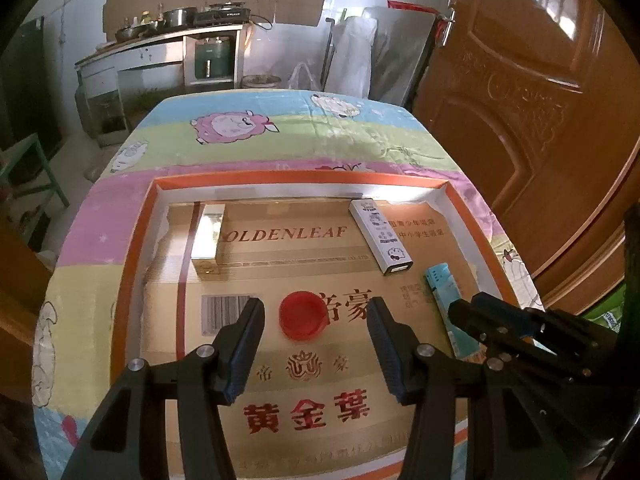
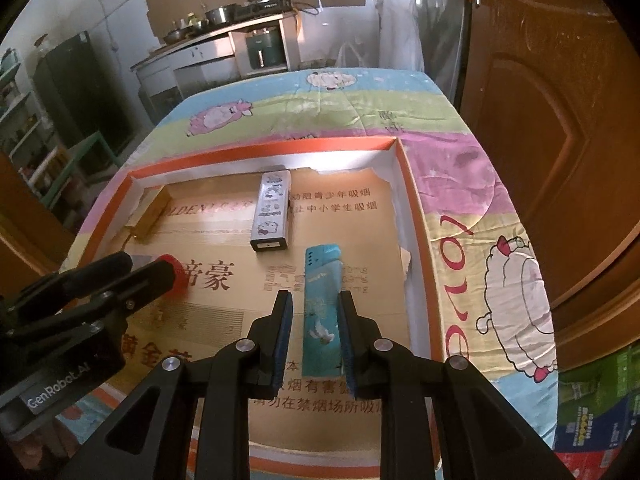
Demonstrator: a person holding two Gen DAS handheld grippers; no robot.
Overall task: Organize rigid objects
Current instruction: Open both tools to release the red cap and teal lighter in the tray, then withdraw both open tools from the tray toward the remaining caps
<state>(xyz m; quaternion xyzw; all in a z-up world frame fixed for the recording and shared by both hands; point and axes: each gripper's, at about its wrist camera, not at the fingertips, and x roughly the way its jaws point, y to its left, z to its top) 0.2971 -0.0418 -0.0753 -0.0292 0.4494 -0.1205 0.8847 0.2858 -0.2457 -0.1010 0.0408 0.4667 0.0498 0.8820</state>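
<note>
A red bottle cap [image 1: 302, 316] lies on the printed cardboard inside an orange-rimmed tray [image 1: 280, 178]. My left gripper [image 1: 315, 312] stands open around the cap, its pads clear of it on both sides. A blue lighter [image 2: 322, 300] lies lengthwise between the fingers of my right gripper [image 2: 315, 302], which is shut on it. In the left wrist view the right gripper [image 1: 466, 305] reaches in from the right over the lighter [image 1: 440, 284]. In the right wrist view the left gripper [image 2: 148, 264] partly hides the cap [image 2: 176, 274].
A gold box [image 1: 208, 240] and a white cartoon-printed box [image 1: 380, 236] lie further back in the tray. The tray sits on a table with a sheep-patterned cloth [image 1: 248, 128]. A wooden door [image 1: 520, 100] stands close on the right; a kitchen counter [image 1: 160, 44] is behind.
</note>
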